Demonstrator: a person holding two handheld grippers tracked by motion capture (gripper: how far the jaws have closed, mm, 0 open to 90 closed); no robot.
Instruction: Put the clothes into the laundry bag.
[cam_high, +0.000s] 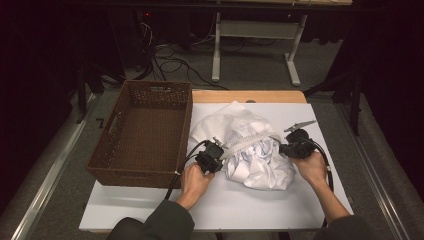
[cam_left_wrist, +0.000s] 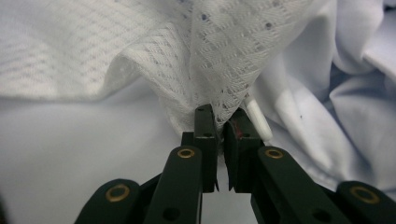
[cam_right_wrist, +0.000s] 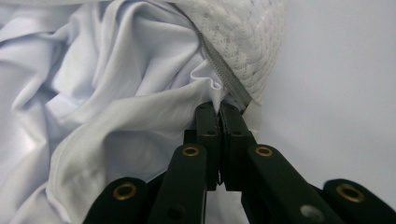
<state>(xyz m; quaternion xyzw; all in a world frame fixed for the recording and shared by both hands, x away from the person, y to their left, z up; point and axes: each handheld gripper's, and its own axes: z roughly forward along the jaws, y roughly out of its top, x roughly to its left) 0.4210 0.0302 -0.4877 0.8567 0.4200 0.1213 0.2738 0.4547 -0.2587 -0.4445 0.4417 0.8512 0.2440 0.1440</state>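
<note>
1. High view: white garment (cam_high: 250, 150) lies crumpled at the middle of the surface (cam_high: 150, 210), nearer its right edge; brown wicker basket (cam_high: 145, 132) stands on the left side, nothing visible inside it.
2. Left tool (cam_high: 216, 152) is pinched shut on the garment's left end; the left gripper view shows textured knit cloth caught between the jaw tips.
3. Right tool (cam_high: 286, 148) is clamped on the right end, at a seam where smooth fabric meets the knit, jaws all but touching.
4. A band of cloth runs taut between the two tools.
5. Judged step: both ends gripped, ready for spreading or folding.
6. Next move likely calls for lifting both tools together, keeping tension even so neither grip slips.
</note>
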